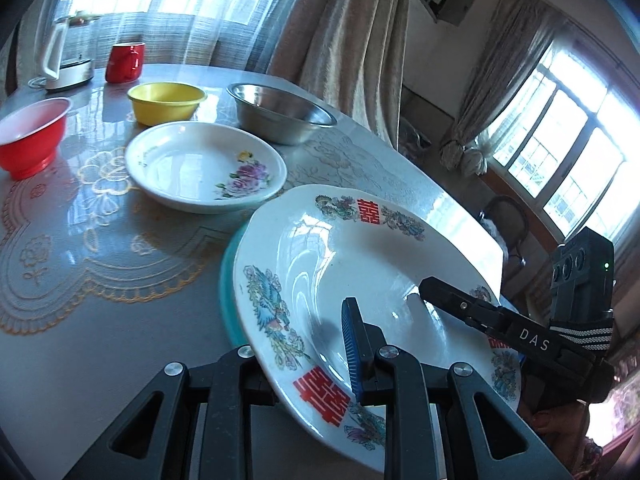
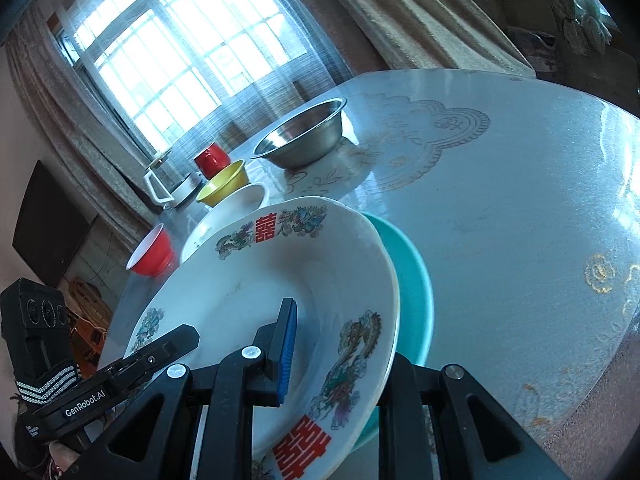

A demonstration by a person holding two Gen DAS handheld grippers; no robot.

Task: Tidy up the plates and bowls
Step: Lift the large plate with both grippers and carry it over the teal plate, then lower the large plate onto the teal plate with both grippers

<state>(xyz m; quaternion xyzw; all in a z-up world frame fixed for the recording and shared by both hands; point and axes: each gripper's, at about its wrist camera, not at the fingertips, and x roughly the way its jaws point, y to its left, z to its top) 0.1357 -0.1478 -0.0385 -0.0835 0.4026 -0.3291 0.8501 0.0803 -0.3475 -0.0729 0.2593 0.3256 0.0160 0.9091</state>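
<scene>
A large white plate with red characters and phoenix prints (image 1: 352, 272) (image 2: 248, 280) is held tilted over a teal plate (image 1: 226, 292) (image 2: 412, 288) on the table. My left gripper (image 1: 312, 356) is shut on the white plate's near rim, one blue-padded finger inside. My right gripper (image 2: 340, 356) is shut on the opposite rim; its finger shows in the left wrist view (image 1: 452, 300). A white flowered plate (image 1: 204, 164), a yellow bowl (image 1: 166, 100), a steel bowl (image 1: 280, 110) and a red bowl (image 1: 28, 134) stand further back.
A red mug (image 1: 124, 62) and a glass kettle (image 1: 66, 56) stand at the far edge of the round glass-topped table (image 2: 520, 200). Curtains and windows lie behind. The table edge runs close on the right in the left wrist view.
</scene>
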